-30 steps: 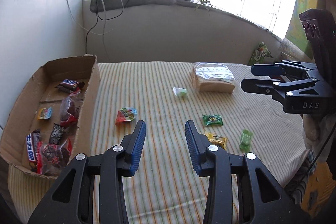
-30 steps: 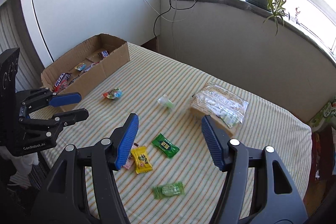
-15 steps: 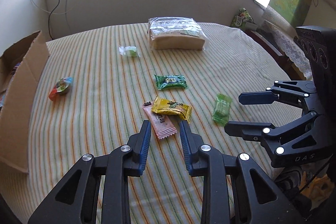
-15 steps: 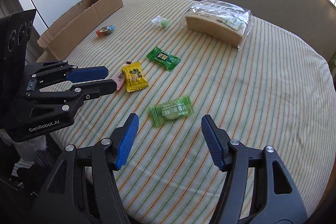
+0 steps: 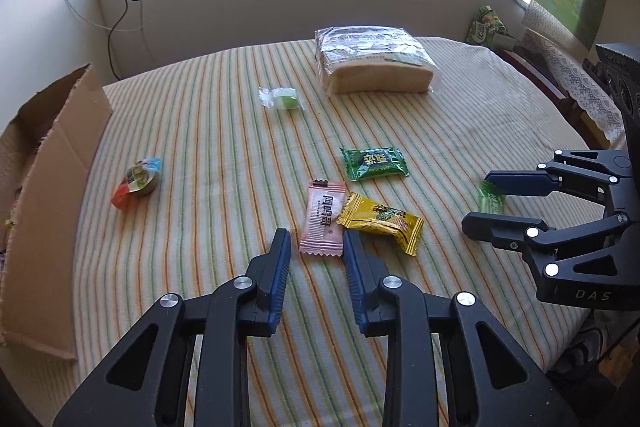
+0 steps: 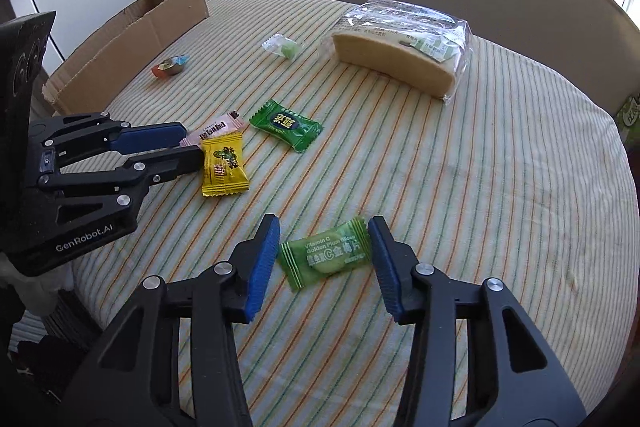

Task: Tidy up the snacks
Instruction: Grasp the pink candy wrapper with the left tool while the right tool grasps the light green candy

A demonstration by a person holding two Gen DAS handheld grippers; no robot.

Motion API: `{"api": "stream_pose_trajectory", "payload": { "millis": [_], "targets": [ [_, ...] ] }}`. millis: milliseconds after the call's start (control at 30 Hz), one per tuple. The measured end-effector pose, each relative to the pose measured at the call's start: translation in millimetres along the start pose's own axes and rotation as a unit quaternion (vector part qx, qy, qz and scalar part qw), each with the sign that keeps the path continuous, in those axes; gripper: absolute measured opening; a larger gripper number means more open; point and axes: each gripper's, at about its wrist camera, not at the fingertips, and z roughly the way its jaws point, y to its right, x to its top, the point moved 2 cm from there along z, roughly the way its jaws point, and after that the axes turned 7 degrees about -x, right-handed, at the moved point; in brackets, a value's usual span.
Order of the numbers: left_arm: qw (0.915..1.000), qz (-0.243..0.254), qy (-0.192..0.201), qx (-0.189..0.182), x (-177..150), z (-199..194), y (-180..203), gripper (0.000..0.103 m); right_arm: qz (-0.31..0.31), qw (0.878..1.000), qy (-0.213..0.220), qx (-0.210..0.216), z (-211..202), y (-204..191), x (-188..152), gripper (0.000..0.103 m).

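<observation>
A pink sachet point(image 5: 324, 221) lies flat on the striped cloth, its near end between the tips of my left gripper point(image 5: 316, 241), whose jaws stand narrow and open, a strip of cloth showing beside the left pad. A yellow sachet point(image 5: 380, 223) overlaps its right side. My right gripper point(image 6: 323, 227) is closing around a light green sachet point(image 6: 326, 255) that lies crosswise between its blue pads; the pads are at its ends without squeezing it. In the right wrist view the left gripper point(image 6: 191, 146) straddles the pink sachet point(image 6: 218, 127).
A dark green sachet point(image 5: 374, 163), a clear-wrapped green candy point(image 5: 282, 98) and a red-and-blue candy point(image 5: 138, 181) lie further out. A bagged loaf point(image 5: 372, 61) sits at the back. The cardboard box point(image 5: 52, 187) stands along the left edge. The table's right edge drops off beyond the right gripper point(image 5: 480, 201).
Both grippers have come down and forward, close to the table. The left jaws narrowed over the pink sachet; the right jaws narrowed around the light green sachet.
</observation>
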Motion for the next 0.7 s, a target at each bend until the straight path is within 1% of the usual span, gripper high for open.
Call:
{"api": "stream_pose_trajectory", "payload": {
  "millis": [67, 133, 233, 333, 400, 433, 500, 567, 700],
  "targets": [
    [0.9999, 0.010, -0.002, 0.008, 3, 1, 1, 0.027, 0.008, 1.000, -0.002, -0.004, -2, 8, -2, 0.047],
    [0.9998, 0.019, -0.007, 0.005, 6, 4, 3, 0.027, 0.015, 1.000, -0.003, -0.010, -3, 14, -2, 0.047],
    [0.9993, 0.033, -0.014, 0.014, 12, 15, 6, 0.036, 0.009, 1.000, -0.007, -0.011, -3, 13, -3, 0.047],
    [0.9991, 0.040, -0.016, 0.005, 18, 20, 8, 0.036, 0.012, 1.000, -0.007, -0.014, -5, 14, -5, 0.047],
    [0.9992, 0.039, -0.012, 0.001, 17, 19, 6, 0.032, 0.028, 0.999, -0.002, -0.016, -10, 18, -9, 0.047],
    [0.9992, 0.038, -0.010, 0.002, 15, 18, 6, 0.026, 0.035, 0.999, -0.002, -0.013, -13, 21, -12, 0.047],
    [0.9992, 0.040, -0.007, 0.002, 12, 15, 4, 0.019, 0.054, 0.998, -0.007, -0.011, -14, 28, -18, 0.050],
    [0.9998, 0.021, -0.003, -0.001, 11, 12, -3, 0.019, 0.065, 0.998, -0.008, 0.001, -15, 29, -22, 0.051],
    [0.9999, -0.012, 0.004, 0.008, 10, 7, -19, 0.018, 0.050, 0.999, -0.003, -0.011, -9, 19, -20, 0.053]
  ]
}}
